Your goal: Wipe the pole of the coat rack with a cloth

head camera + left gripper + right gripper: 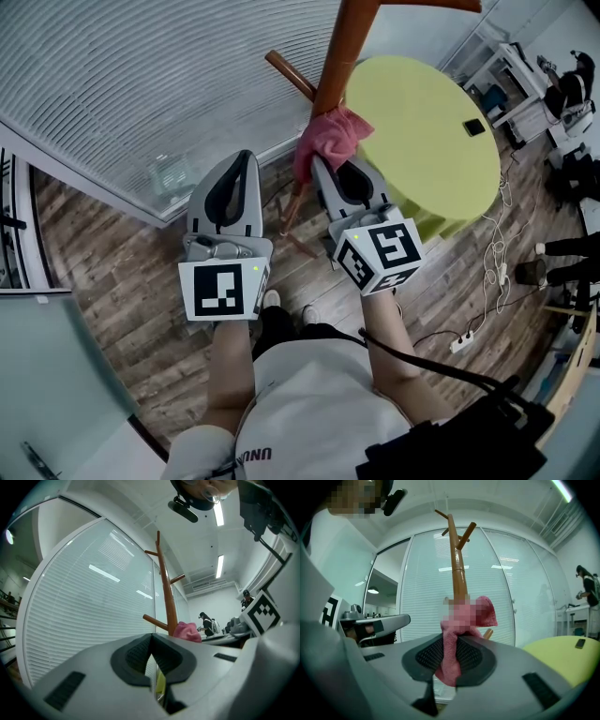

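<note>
Cloth (330,139) clamped in right hand-held gripper (323,169), bunched against pole (337,56) just ahead of the jaws. Pole's long axis near upright; wipe judged to run along it. Left hand-held gripper (246,157) clenched on nothing, left of pole, apart.

The cloth (330,139) is pink, the coat rack pole (342,47) reddish-brown, the round tabletop (422,141) at right yellow-green, the floor (112,272) brown planks.
</note>
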`<state>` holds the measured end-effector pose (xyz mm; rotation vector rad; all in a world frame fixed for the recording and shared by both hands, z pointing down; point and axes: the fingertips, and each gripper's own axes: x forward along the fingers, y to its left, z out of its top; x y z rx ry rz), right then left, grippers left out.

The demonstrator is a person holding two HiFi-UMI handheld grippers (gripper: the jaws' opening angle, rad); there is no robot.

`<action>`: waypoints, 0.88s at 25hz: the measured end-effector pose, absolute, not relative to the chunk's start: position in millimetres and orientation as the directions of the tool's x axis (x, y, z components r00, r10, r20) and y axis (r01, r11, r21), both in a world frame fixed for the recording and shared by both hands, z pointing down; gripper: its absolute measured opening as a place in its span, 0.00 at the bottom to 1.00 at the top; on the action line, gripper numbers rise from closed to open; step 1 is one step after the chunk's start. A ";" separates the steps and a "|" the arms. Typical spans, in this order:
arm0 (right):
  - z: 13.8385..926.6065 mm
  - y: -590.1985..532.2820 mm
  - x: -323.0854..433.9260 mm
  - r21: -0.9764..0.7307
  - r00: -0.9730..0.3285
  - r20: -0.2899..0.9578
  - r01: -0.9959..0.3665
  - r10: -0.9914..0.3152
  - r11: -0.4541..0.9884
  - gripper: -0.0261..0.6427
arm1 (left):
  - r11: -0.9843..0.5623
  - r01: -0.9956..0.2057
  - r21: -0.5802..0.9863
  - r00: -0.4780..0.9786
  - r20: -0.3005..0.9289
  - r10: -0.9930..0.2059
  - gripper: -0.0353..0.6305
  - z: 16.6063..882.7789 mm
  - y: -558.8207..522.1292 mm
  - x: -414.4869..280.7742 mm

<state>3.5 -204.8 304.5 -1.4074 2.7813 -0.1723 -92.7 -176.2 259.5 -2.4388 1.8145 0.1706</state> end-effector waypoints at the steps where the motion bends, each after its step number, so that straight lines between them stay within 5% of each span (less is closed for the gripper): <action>1: 306.7 -204.4 3.4 -0.107 -0.593 0.037 -0.803 -0.805 0.586 0.15 | -0.287 -0.958 -0.007 0.285 -0.145 -0.948 0.07 261.2 -176.1 -92.9; 22: 335.7 -195.4 2.6 -0.099 -0.585 0.116 -0.811 -0.803 0.577 0.15 | -0.309 -0.951 -0.026 0.310 -0.105 -0.945 0.07 286.9 -173.8 -89.5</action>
